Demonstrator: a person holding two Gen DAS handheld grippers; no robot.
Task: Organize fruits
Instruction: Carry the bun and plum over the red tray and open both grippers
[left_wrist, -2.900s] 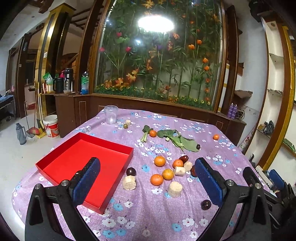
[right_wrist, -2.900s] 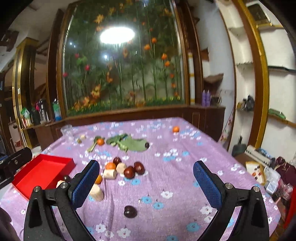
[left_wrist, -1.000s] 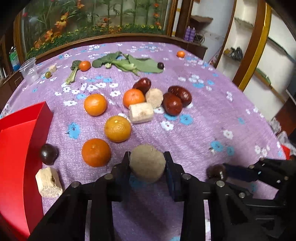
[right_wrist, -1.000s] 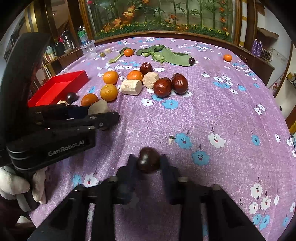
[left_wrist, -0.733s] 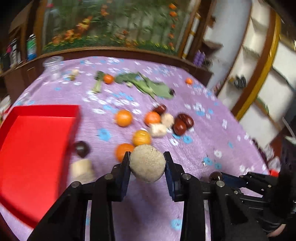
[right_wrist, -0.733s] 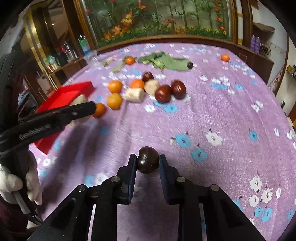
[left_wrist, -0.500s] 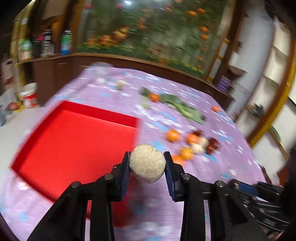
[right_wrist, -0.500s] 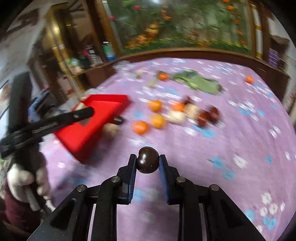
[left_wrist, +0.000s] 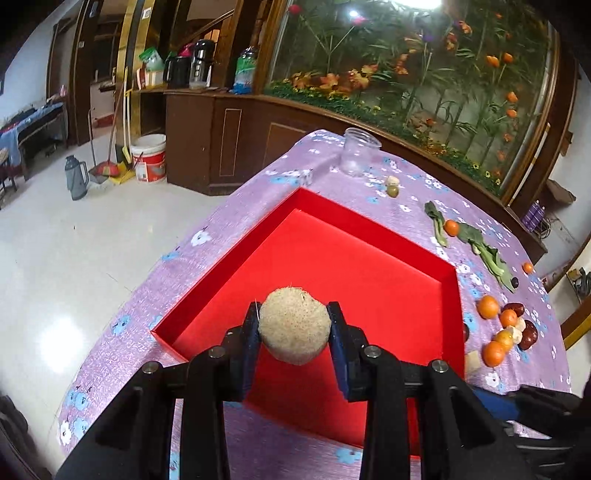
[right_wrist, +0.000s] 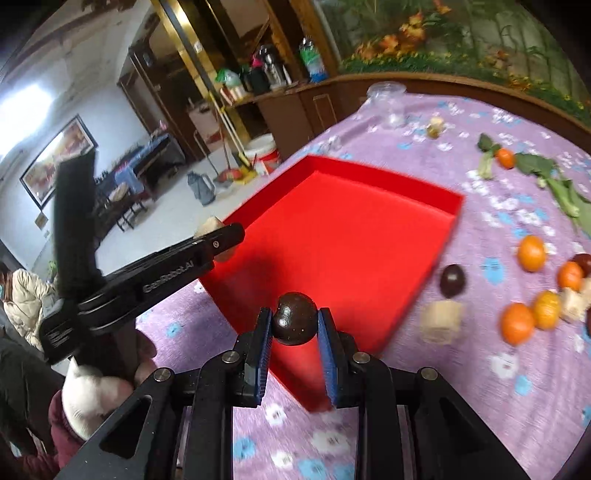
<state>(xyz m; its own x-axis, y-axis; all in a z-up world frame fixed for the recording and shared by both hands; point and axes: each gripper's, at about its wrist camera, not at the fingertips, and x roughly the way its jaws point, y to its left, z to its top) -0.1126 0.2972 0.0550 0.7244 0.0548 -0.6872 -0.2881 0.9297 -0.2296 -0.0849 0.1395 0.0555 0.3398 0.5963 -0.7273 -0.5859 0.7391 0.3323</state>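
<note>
Both cameras are riding on the tongs, looking forward and steeply down along their fingers. The left view is hanging close over the red tray (left_wrist: 373, 236), facing the planted glass wall (left_wrist: 424, 70). The right view is looking from the tray's (right_wrist: 388, 192) near corner, catching the left tongs (right_wrist: 225, 240) beside it. Both are sharing the tray, the cup (left_wrist: 356, 157) (right_wrist: 388, 101) and the purple worktop (left_wrist: 406, 188) (right_wrist: 480, 369).

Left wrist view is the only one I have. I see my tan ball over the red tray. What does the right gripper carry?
Observer: The right gripper is shut on a dark brown round fruit.
Operator: Is it over the red tray too?
Observer: It is at the tray's near corner.
Operator: Anything beside the tray there?
Observer: A dark fruit and a pale chunk lie on the cloth, right of it.
</note>
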